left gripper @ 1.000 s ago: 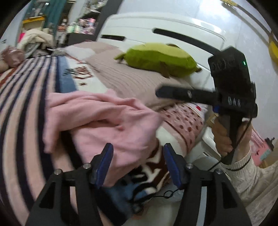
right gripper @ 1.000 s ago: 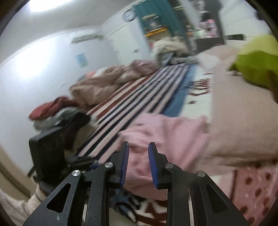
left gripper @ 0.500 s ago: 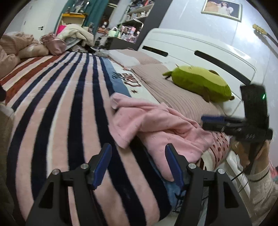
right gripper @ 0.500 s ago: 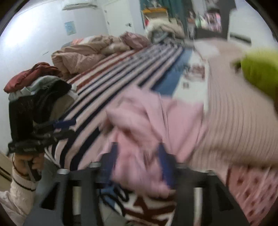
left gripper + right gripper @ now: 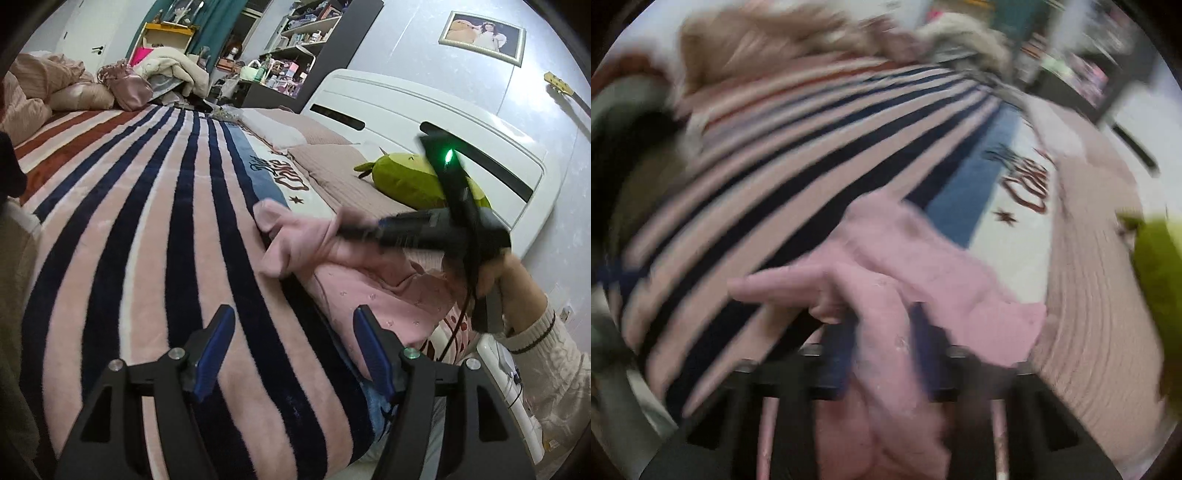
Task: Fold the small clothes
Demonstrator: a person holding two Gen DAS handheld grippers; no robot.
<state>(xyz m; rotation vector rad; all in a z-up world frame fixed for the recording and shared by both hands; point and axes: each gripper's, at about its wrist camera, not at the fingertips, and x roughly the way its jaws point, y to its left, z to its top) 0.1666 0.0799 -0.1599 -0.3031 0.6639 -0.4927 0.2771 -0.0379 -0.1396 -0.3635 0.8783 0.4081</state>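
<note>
A small pink garment [image 5: 369, 295] lies crumpled near the bed's right edge, on a striped blanket [image 5: 147, 221]. My right gripper [image 5: 347, 229], held in a person's hand [image 5: 517, 284], reaches in from the right. Its jaws are closing, and they pinch a bunched fold at the garment's far end. The blurred right wrist view shows pink cloth [image 5: 923, 258] squeezed between the right gripper's [image 5: 882, 325] blue pads. My left gripper [image 5: 295, 347] hovers open over the blanket, just left of the garment's near edge. Nothing lies between its fingers.
A green plush toy [image 5: 413, 181] rests on the pillows by the white headboard [image 5: 406, 107]. Heaped bedding [image 5: 55, 85] sits at the far left end of the bed. Cluttered shelves [image 5: 295, 37] stand behind. The bed's edge drops off at the lower right.
The right gripper swung in over the pink garment, opened, then closed on a fold of it. The left gripper slid left off the garment onto the stripes.
</note>
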